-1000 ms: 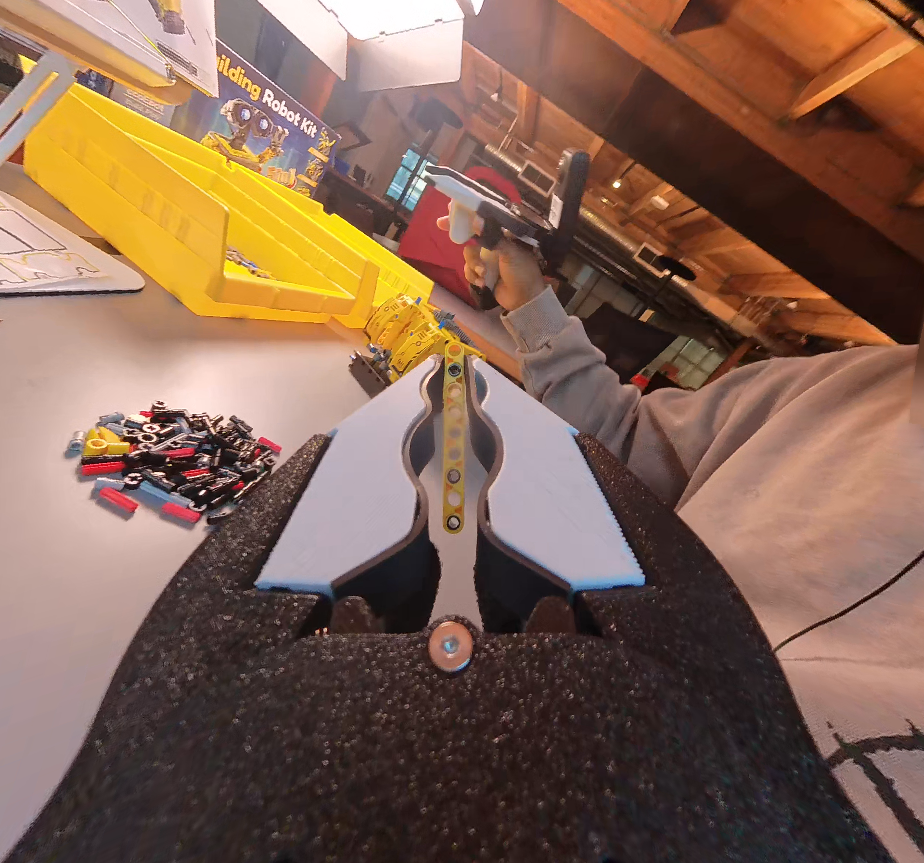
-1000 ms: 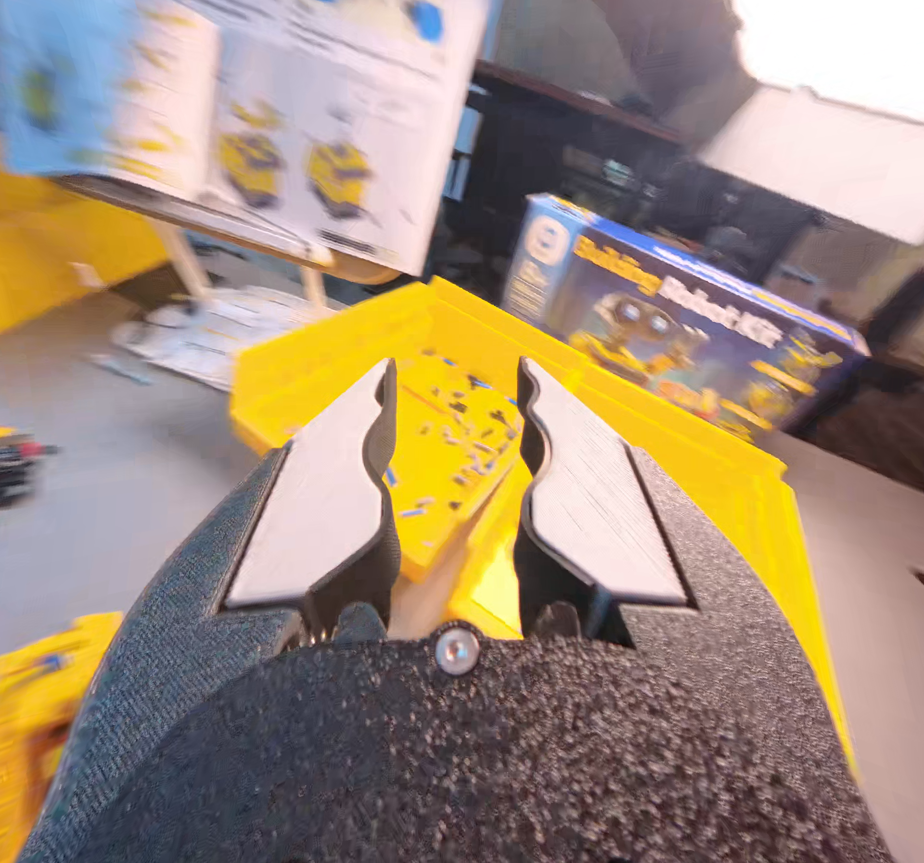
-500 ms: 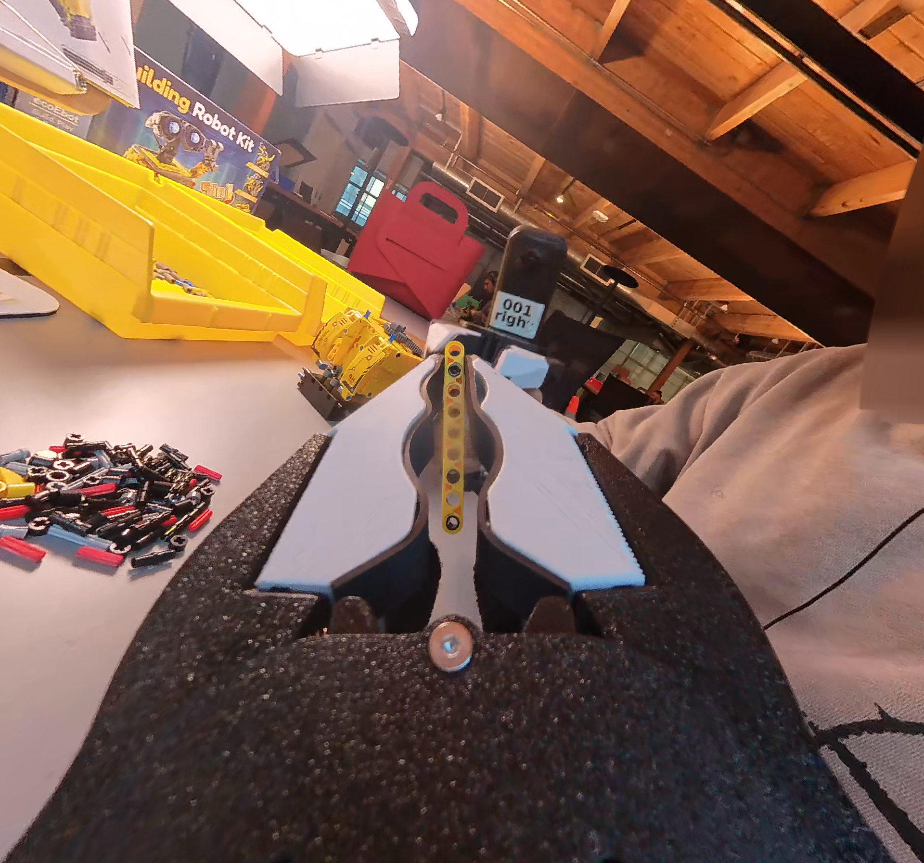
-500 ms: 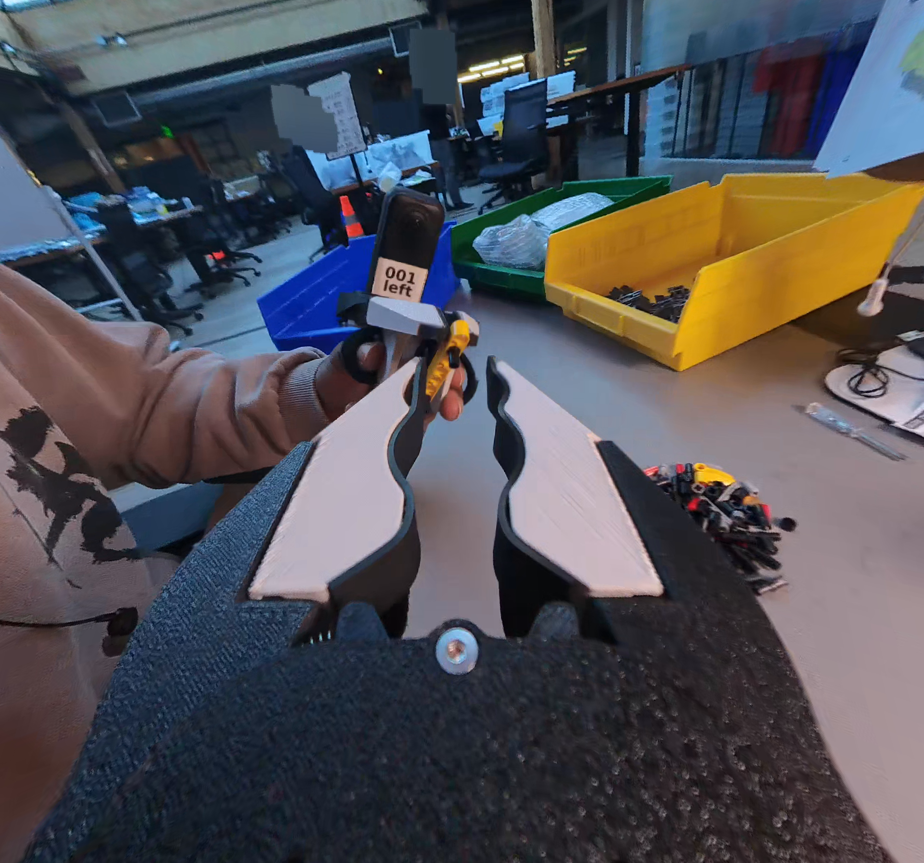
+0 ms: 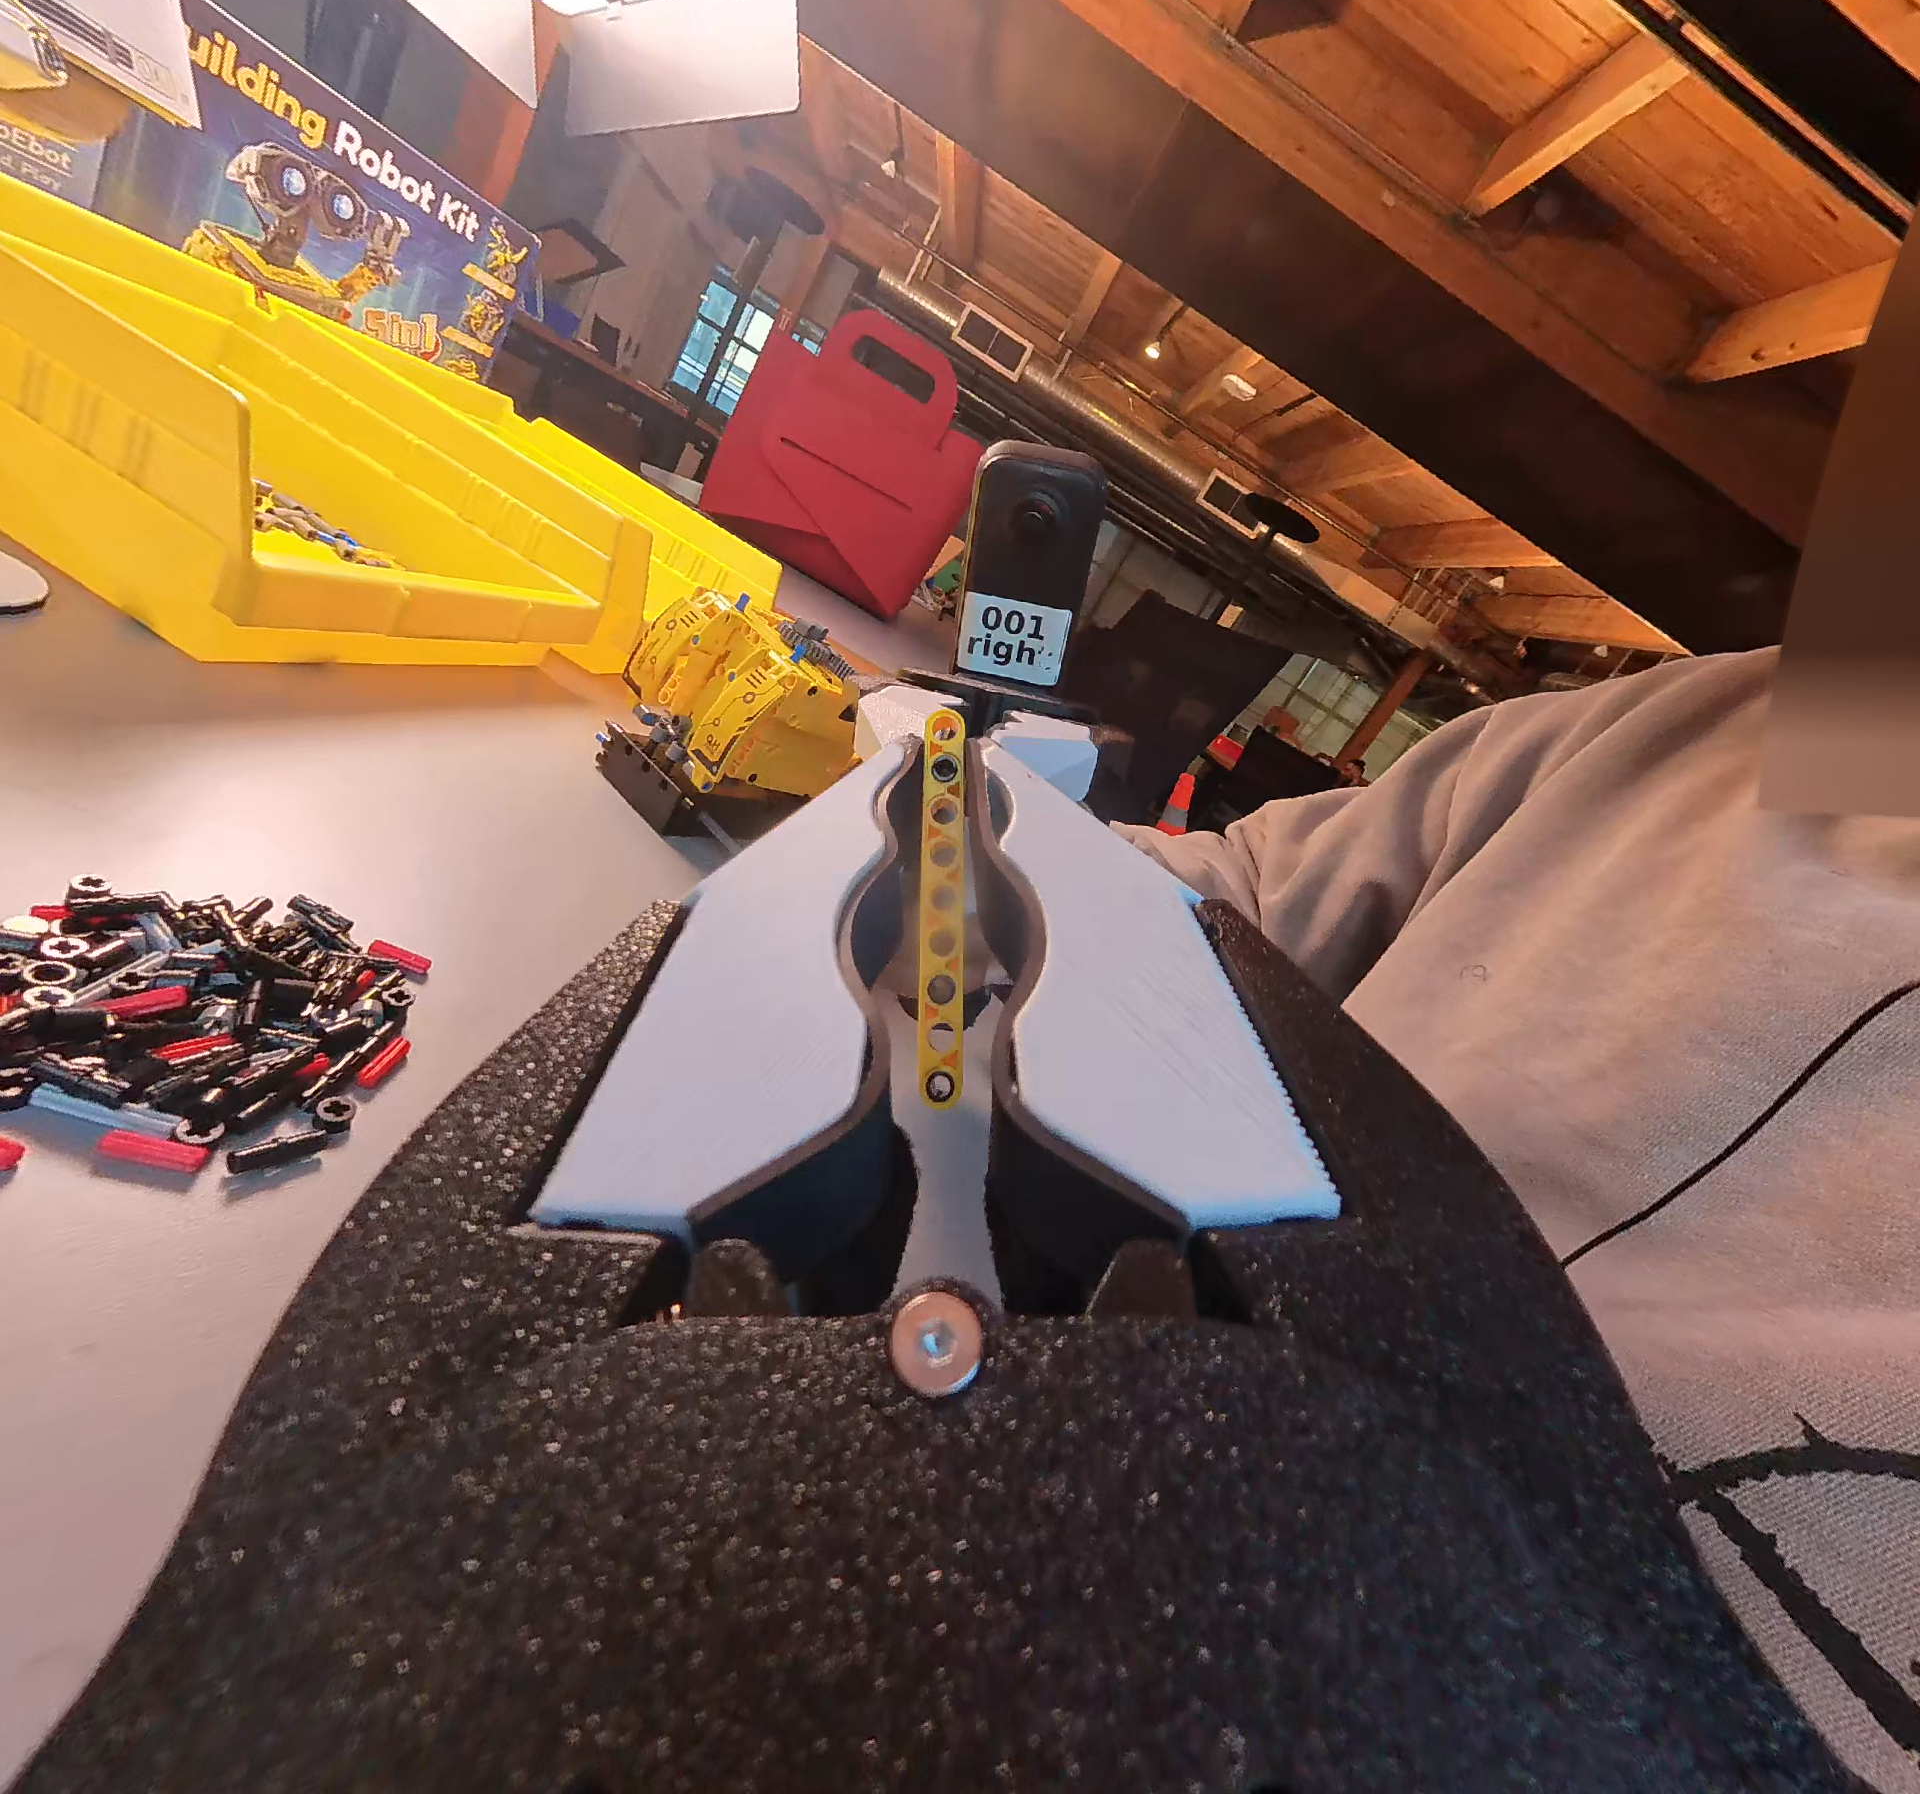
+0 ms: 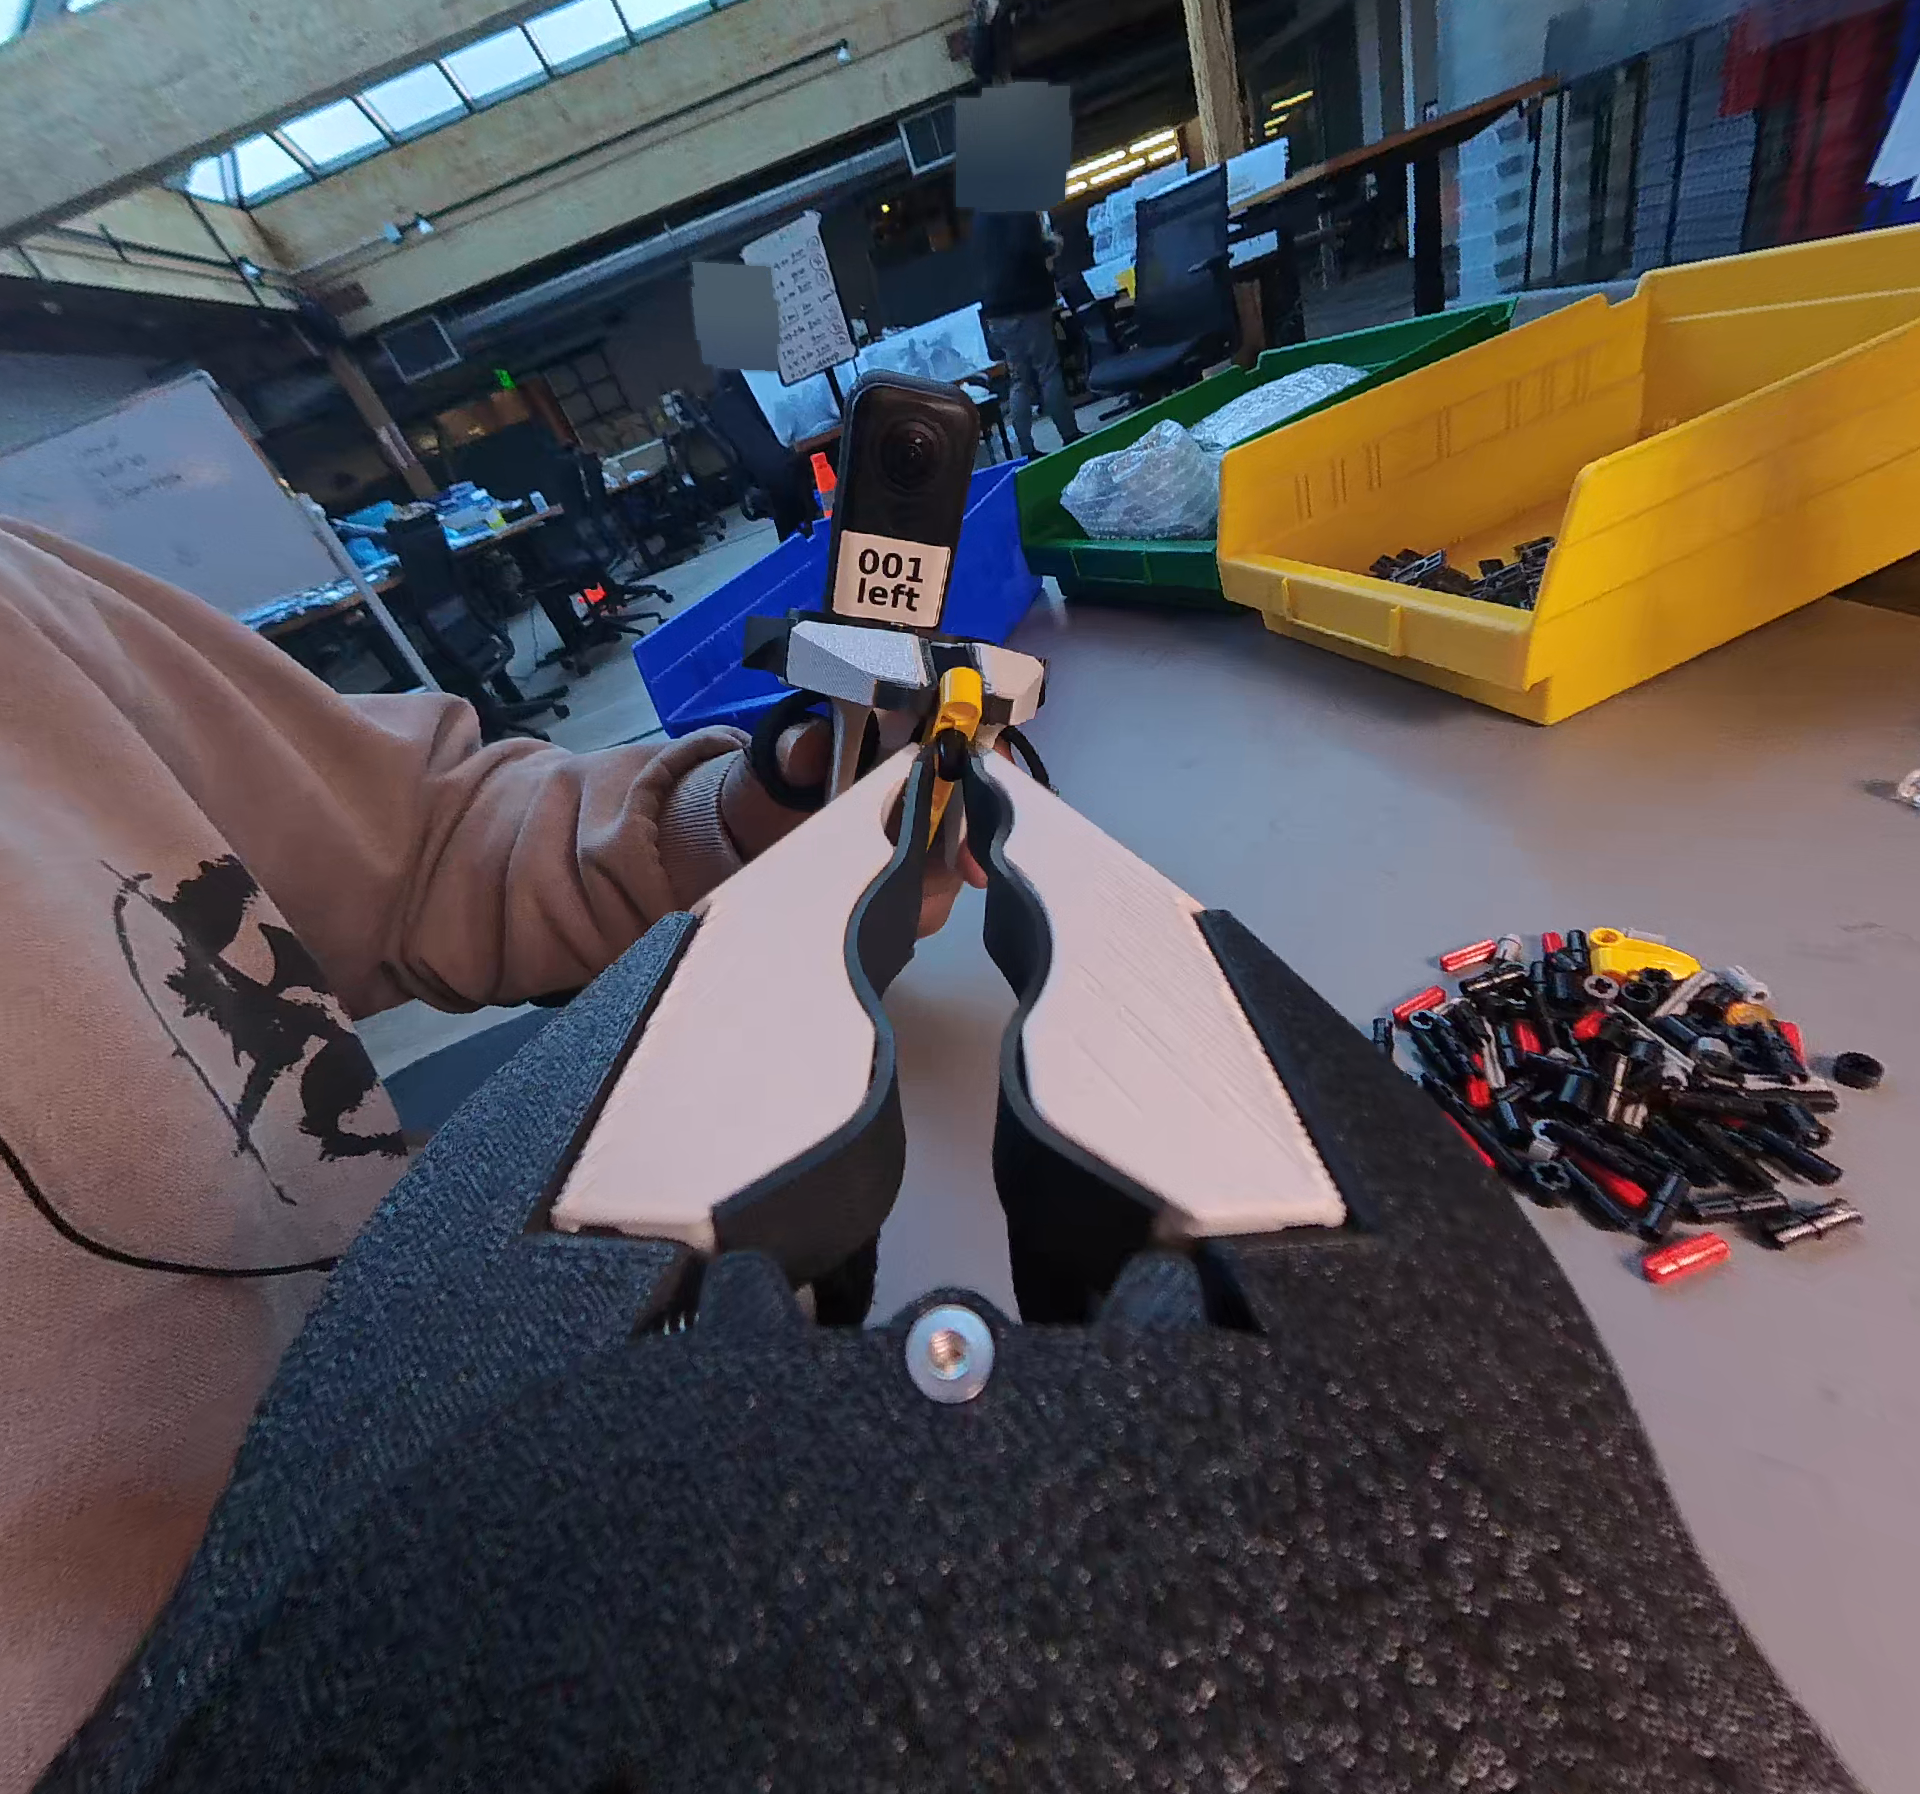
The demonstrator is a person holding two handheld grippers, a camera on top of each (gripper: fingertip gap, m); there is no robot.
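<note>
yellow perforated plastic beam [image 5: 943, 913], thin and long with a row of round holes, sits clamped between the pale grey fingers of the left gripper [image 5: 951, 757]; its long axis runs straight forward along the fingers, one end back in the gap near the gripper body, the other poking just past the fingertips. the left jaws are closed tight on it.

in the right wrist view, the right gripper [image 6: 940, 783] has its fingertips nearly together around the beam's far end [image 6: 951, 705], where a black pin shows; whether they actually press on it cannot be told. farther back its jaws stand apart. the two grippers meet tip to tip above the grey tabletop [image 5: 208, 1329].

each gripper carries a black camera with a white label bearing printed characters [image 6: 891, 581].

a heap of small black, red and grey plastic pins [image 5: 177, 1006] lies on the table beside the grippers. beyond it stands a partly built yellow block model [image 5: 743, 695], then yellow plastic bins [image 5: 312, 497], one holding a few small parts. behind them leans a dark blue box with printed lettering and a robot picture [image 5: 343, 217], and a red carton [image 5: 842, 466]. green and blue bins [image 6: 1143, 539] sit farther off.
</note>
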